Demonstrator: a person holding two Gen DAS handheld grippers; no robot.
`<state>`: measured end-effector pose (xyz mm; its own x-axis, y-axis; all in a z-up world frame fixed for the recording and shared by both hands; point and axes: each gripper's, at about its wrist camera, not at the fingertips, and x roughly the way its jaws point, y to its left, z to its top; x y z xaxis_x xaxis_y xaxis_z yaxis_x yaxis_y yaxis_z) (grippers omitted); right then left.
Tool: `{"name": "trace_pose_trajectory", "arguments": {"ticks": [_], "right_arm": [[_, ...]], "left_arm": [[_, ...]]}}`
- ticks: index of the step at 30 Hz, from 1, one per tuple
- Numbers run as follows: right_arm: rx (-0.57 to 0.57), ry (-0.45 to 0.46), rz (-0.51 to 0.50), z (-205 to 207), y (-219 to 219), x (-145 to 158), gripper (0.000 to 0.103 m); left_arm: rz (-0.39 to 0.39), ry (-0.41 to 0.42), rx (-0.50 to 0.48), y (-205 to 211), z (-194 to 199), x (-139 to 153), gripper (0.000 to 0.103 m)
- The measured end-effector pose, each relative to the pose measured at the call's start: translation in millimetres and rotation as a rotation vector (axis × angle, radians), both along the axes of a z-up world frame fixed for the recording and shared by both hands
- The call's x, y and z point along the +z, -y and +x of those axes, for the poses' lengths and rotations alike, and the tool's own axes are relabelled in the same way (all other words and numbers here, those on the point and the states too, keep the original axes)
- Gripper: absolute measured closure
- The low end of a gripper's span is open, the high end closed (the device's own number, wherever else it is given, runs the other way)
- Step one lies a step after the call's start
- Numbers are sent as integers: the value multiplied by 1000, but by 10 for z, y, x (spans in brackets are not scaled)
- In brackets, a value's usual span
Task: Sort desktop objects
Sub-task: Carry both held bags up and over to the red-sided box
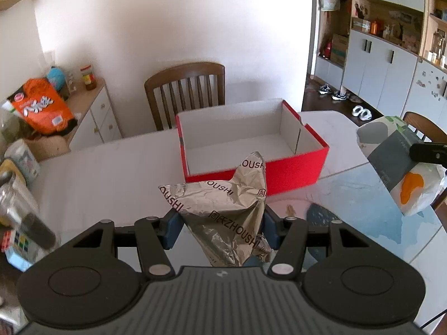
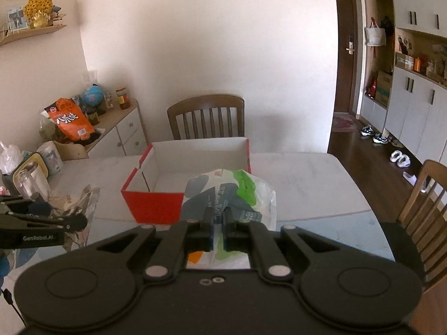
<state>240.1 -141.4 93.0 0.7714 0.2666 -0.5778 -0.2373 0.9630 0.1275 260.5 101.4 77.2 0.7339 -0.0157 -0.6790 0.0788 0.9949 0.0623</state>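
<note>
My left gripper is shut on a crumpled silver foil wrapper printed ZHOUSHI, held above the table in front of the red box. The box is open, white inside and empty. My right gripper is shut on a white plastic bag with green, grey and orange print, held just in front of the red box. The bag also shows at the right of the left wrist view, and the wrapper at the left of the right wrist view.
The white table has a blue patterned mat at its near side. Jars and boxes crowd its left edge. A wooden chair stands behind the box, another chair at the right. A sideboard holds an orange bag.
</note>
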Motion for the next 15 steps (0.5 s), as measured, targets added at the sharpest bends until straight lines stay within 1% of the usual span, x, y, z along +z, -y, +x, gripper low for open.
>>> {"name": "trace_pose_trajectory", "arguments": {"ticks": [4, 8, 15], "right_arm": [[12, -3, -1, 143, -87, 40, 99], [15, -1, -2, 282, -158, 97, 99], [11, 4, -13, 540, -253, 175, 99]], "left_arm": [[-1, 1, -11, -52, 200, 48, 45], [20, 13, -31, -56, 395, 92, 45], [30, 16, -81, -89, 692, 86, 45]]}}
